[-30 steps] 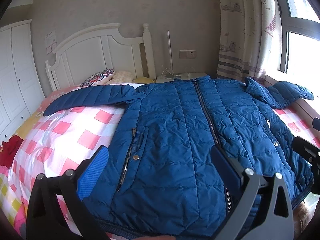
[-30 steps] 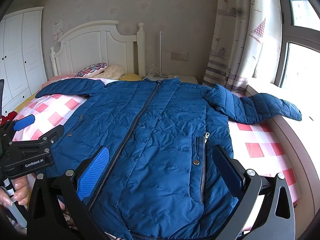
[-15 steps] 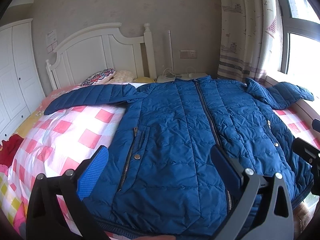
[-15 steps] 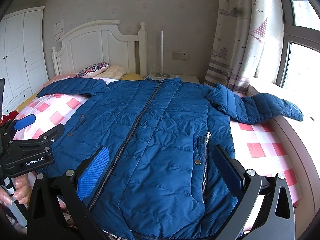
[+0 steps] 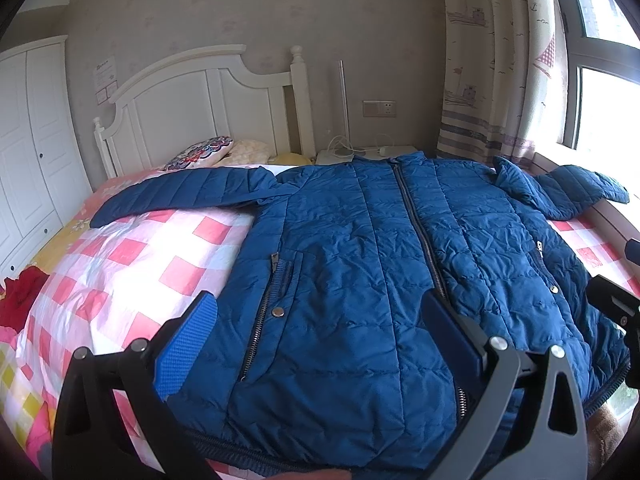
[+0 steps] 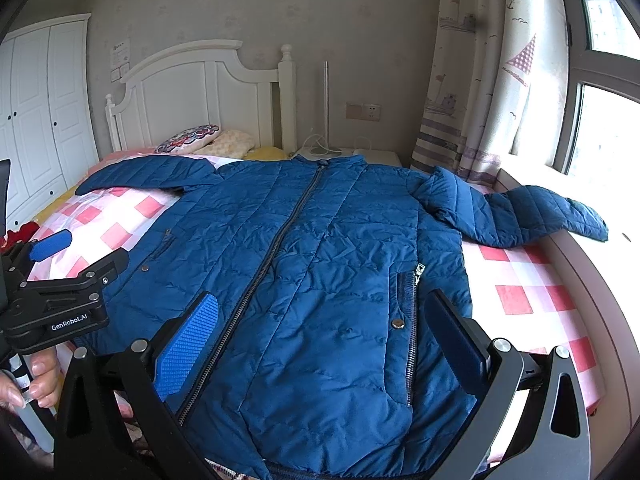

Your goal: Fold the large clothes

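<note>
Lying flat and zipped up, a blue quilted jacket [image 5: 360, 272] covers much of the bed [image 5: 120, 264], its hem at the foot edge and its collar toward the white headboard [image 5: 208, 100]. Going left to right: a white wardrobe [image 5: 28, 152] stands past the left edge of the bed, and some red cloth [image 5: 18, 300] sits near the bed's left edge. The jacket's left-hand sleeve [image 5: 184, 196] stretches out across the pink checked cover toward that side. Two small pillows [image 5: 224, 150] lie at the head edge, in front of the headboard.

The left claw [image 5: 316, 340] hovers over the hem near the foot edge, its blue-padded fingers [image 5: 186, 348] spread wide with nothing between them; they frame the pocket zip and snap on that half of the jacket. The central zip [image 6: 276, 248] runs straight up to the collar. The right claw [image 6: 320, 340] is likewise wide apart and empty, poised above the hem over the other pocket. In the right wrist view a hand [image 6: 28, 376] grips the handle of the left tool at the left margin.

Farther right, the other sleeve [image 6: 520, 216] reaches past the bed's right edge onto the window sill [image 6: 592, 264], below the patterned curtain [image 6: 480, 80].
</note>
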`<state>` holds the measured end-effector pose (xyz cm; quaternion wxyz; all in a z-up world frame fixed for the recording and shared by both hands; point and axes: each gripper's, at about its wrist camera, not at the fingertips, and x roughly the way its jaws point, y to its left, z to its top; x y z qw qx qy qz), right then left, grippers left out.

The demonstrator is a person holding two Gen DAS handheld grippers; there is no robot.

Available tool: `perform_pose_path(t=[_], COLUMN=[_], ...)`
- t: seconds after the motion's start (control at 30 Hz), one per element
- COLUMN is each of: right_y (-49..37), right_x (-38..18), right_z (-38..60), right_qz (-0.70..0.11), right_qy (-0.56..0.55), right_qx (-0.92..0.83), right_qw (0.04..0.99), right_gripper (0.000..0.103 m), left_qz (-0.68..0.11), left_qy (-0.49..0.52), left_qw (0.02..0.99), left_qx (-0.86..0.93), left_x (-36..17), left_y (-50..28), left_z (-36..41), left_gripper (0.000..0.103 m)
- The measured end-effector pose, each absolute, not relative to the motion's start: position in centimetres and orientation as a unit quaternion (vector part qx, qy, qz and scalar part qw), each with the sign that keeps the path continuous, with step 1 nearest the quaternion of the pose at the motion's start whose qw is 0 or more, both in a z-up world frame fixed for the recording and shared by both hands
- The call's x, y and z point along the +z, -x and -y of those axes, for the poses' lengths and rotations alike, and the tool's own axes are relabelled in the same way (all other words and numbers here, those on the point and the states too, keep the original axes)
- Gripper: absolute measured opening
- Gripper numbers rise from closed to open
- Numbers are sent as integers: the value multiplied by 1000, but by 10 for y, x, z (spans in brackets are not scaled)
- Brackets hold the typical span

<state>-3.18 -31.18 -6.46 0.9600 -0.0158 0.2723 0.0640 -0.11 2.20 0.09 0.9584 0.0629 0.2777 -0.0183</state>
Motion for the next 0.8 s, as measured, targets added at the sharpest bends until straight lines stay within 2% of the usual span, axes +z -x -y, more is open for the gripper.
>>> perform_pose_path(t=[0.8], right_y=[35], right_x=[-67], right_z=[308], right_qz=[-275], right_qy=[15], right_qx=[70], right_qw=[959], right_gripper=[99], left_qz=[-279], left_qy=[-60], left_qw=[958], left_qx=[-16], left_x=[0], left_y=[4], left_z=[-27], left_gripper=[101])
